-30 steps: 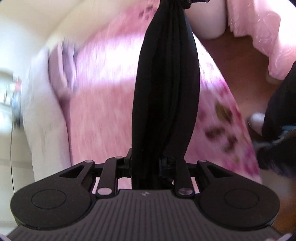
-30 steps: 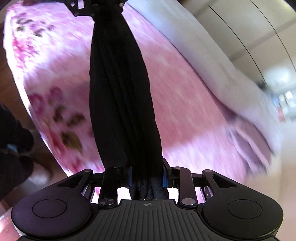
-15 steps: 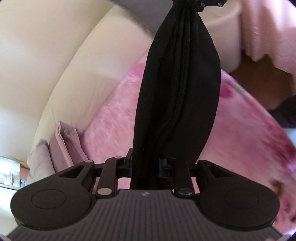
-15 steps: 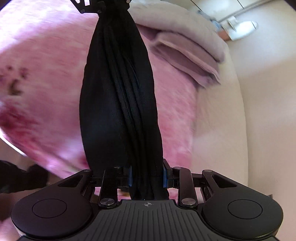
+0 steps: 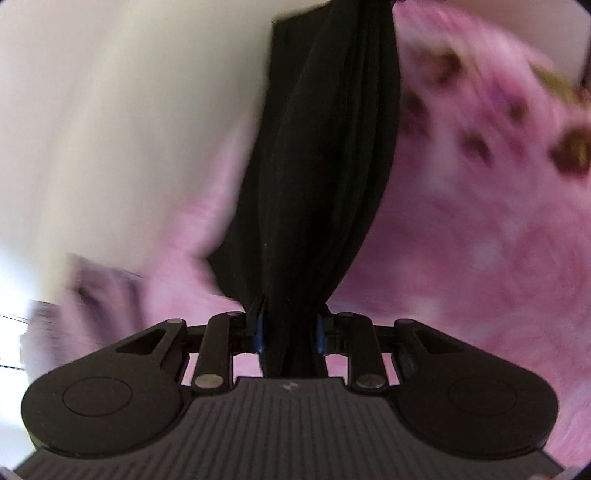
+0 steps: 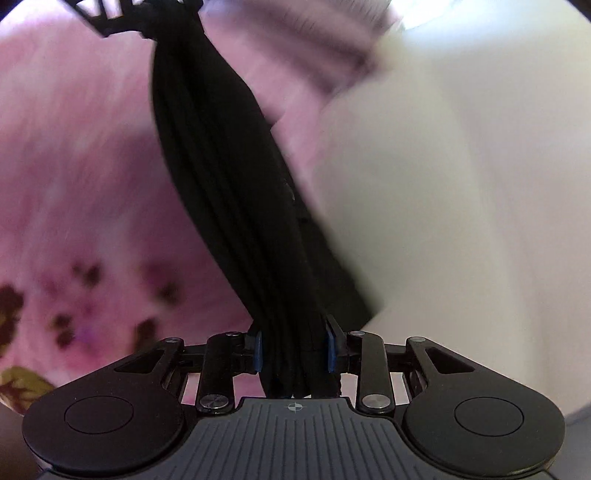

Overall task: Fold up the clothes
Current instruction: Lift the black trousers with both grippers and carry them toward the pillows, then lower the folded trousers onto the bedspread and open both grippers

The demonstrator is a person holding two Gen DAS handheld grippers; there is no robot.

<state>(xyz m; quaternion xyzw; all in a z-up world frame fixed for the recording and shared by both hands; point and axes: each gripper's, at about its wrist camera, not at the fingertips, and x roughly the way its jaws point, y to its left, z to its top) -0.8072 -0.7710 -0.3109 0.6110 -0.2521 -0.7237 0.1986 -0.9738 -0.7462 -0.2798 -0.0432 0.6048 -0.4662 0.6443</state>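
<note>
A black garment (image 5: 325,166) is bunched into a thick rope and stretched between my two grippers above the bed. My left gripper (image 5: 290,332) is shut on one end, and the cloth fills the gap between its blue pads. My right gripper (image 6: 293,350) holds the other end of the garment (image 6: 221,166). Its jaws are opening slightly, with the cloth still packed between the pads. The left gripper (image 6: 107,14) shows at the top of the right wrist view, where the garment ends. Both views are blurred by motion.
A pink floral blanket (image 5: 480,240) covers the bed (image 6: 74,184) below the garment. A cream padded surface (image 5: 110,129) borders it, also filling the right of the right wrist view (image 6: 461,184). A folded lilac cloth (image 5: 103,295) lies at the bed's edge (image 6: 314,55).
Both grippers have swept fast across the bed and come lower, carrying the stretched garment. The cream surface and the floral blanket now loom closer, and the floor has left view.
</note>
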